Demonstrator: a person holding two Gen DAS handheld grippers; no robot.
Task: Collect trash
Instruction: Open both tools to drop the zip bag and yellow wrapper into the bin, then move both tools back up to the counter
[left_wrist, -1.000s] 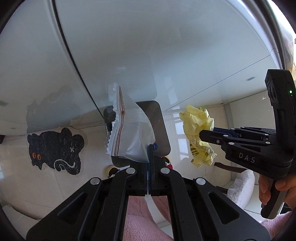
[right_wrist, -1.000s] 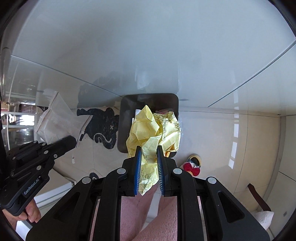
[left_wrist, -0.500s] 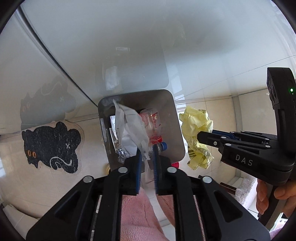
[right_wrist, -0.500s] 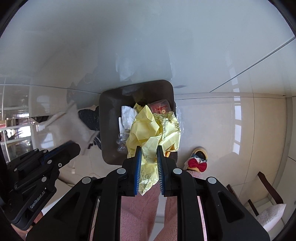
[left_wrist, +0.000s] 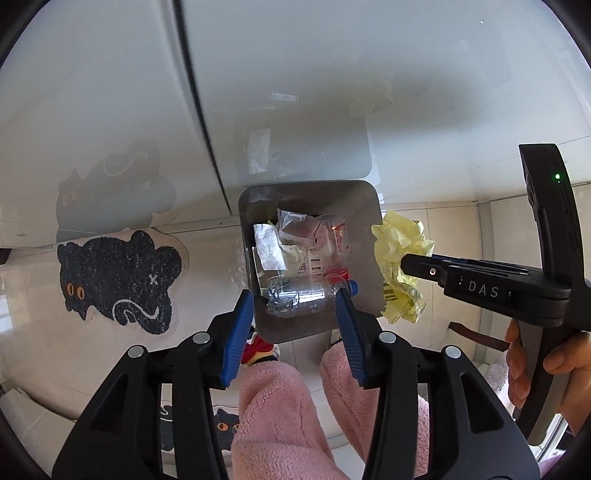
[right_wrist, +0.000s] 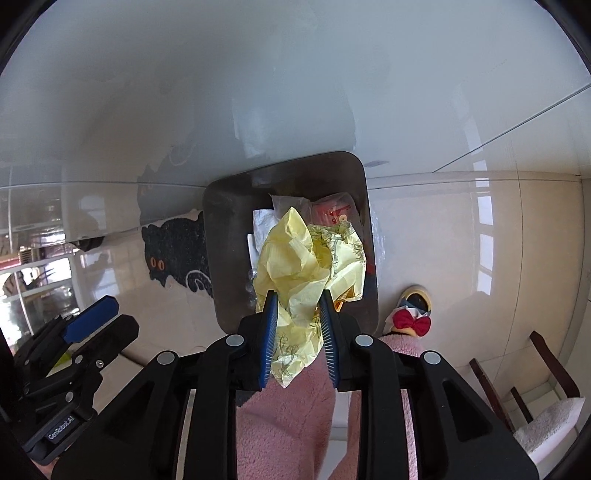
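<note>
A dark grey trash bin (left_wrist: 364, 236) stands on the floor against a white cabinet, seen from above; it also shows in the right wrist view (right_wrist: 225, 236). Inside lie a clear plastic bag (left_wrist: 291, 225), a clear bottle (left_wrist: 303, 291) and a red-labelled bottle (left_wrist: 334, 236). My left gripper (left_wrist: 295, 295) is open and empty above the bin's near side. My right gripper (right_wrist: 297, 299) is shut on a crumpled yellow paper (right_wrist: 306, 258), held above the bin; in the left wrist view the paper (left_wrist: 400, 266) hangs at the bin's right rim.
A black cat-shaped rug (left_wrist: 118, 273) lies left of the bin. The person's pink-trousered legs (left_wrist: 280, 410) and slippers (right_wrist: 410, 314) stand just before the bin. A wooden chair (right_wrist: 524, 373) is at the right. White cabinet fronts (left_wrist: 295, 92) rise behind.
My left gripper moved over the bin, opened and let the clear plastic bag drop in. My right gripper brought the yellow paper over the bin, still gripped.
</note>
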